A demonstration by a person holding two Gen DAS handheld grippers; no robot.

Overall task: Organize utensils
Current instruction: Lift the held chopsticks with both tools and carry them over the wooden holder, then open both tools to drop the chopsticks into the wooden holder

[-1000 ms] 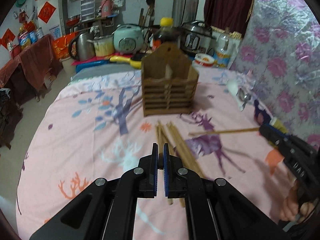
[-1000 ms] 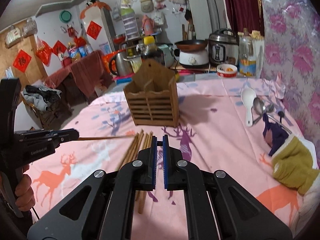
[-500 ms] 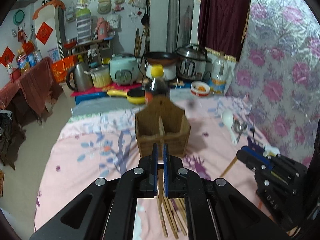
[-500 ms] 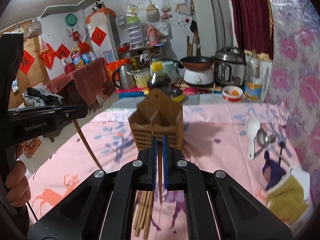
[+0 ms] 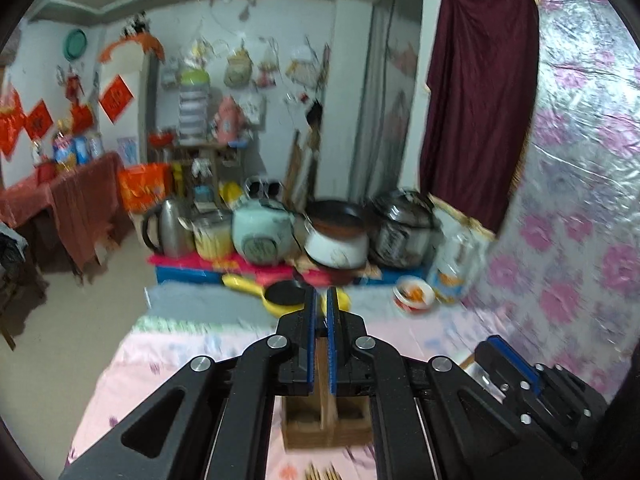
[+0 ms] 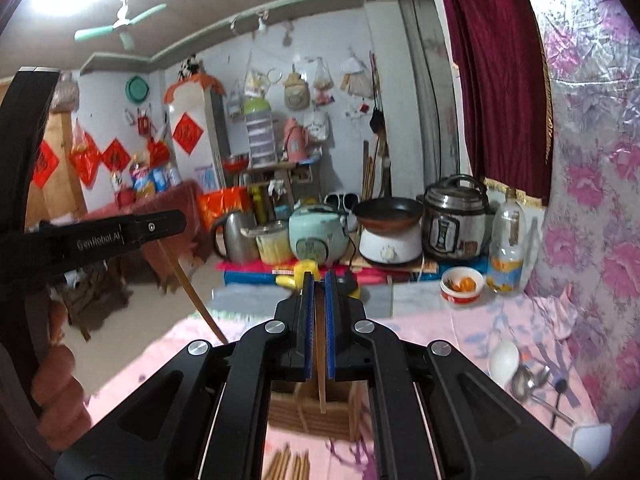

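Both grippers are clamped on one chopstick each: the right gripper (image 6: 317, 320) pinches its chopstick (image 6: 321, 376) above the wooden holder (image 6: 310, 412), the left gripper (image 5: 320, 336) likewise. More chopsticks (image 6: 290, 465) lie on the near tablecloth (image 6: 440, 328); spoons (image 6: 520, 372) rest far right.

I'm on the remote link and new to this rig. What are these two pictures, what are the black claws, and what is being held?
No robot arm here: a person carries a two-finger gripper in each hand, with a camera on each looking along its fingers. One picture is from the left gripper, the other from the right gripper. Both are shut, each on a chopstick: the right one's chopstick hangs over the wooden holder, and the left one's chopstick slants down in the right view. On the pink tablecloth lie loose chopsticks, a white spoon and metal spoons.
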